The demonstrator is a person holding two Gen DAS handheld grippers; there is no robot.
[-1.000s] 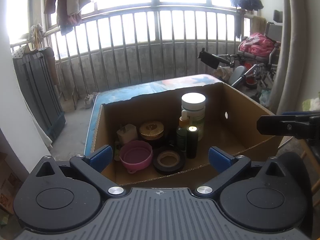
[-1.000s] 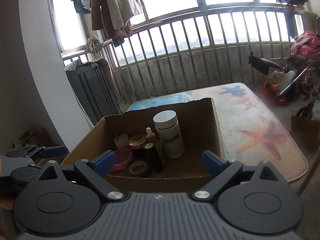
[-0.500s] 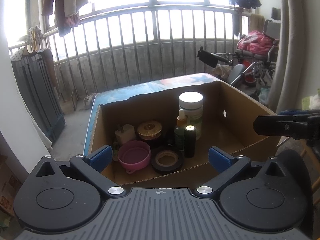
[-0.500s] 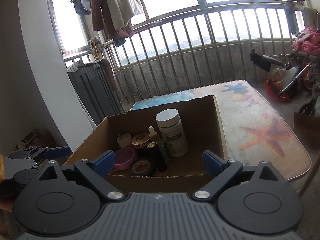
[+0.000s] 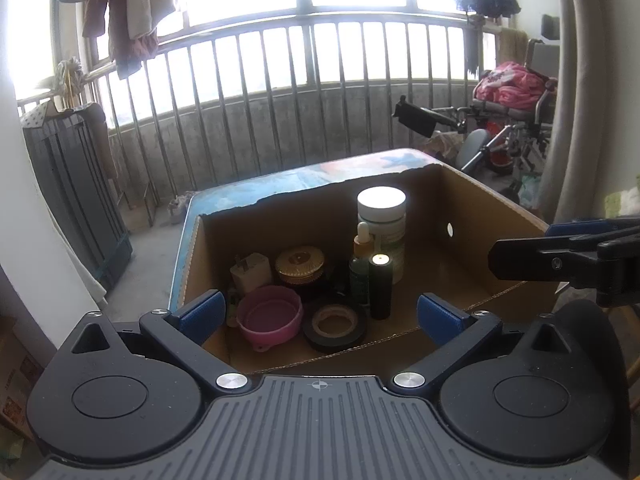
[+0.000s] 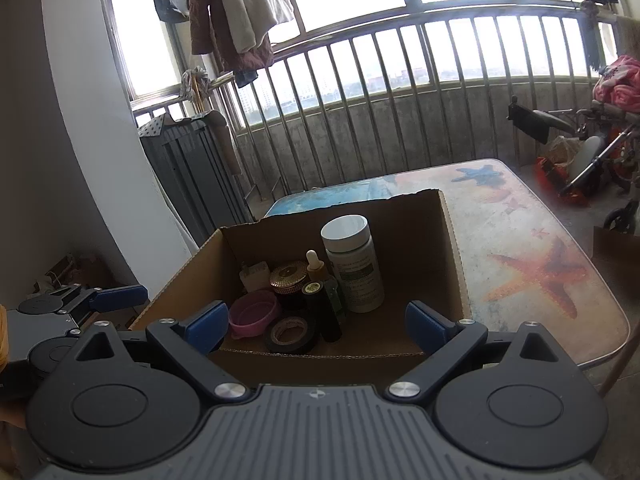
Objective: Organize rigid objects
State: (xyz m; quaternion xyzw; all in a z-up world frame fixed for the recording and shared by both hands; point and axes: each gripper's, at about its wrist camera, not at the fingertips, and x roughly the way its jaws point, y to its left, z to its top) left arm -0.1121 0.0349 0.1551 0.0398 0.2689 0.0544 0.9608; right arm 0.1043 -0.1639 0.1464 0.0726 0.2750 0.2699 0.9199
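Note:
An open cardboard box stands on the table. Inside it are a white-capped bottle, a dropper bottle, a black tube, a black tape roll, a pink cup, a gold-lidded jar and a white plug. My left gripper is open and empty, in front of the box's near wall. My right gripper is open and empty, also before the near wall.
The table has a starfish-print top to the right of the box. A metal railing runs behind. A dark cabinet stands at the left, a wheelchair at the right. The right gripper's finger shows in the left view.
Both grippers have drifted slightly; the box sits a little lower in the views. Nothing was grasped or released.

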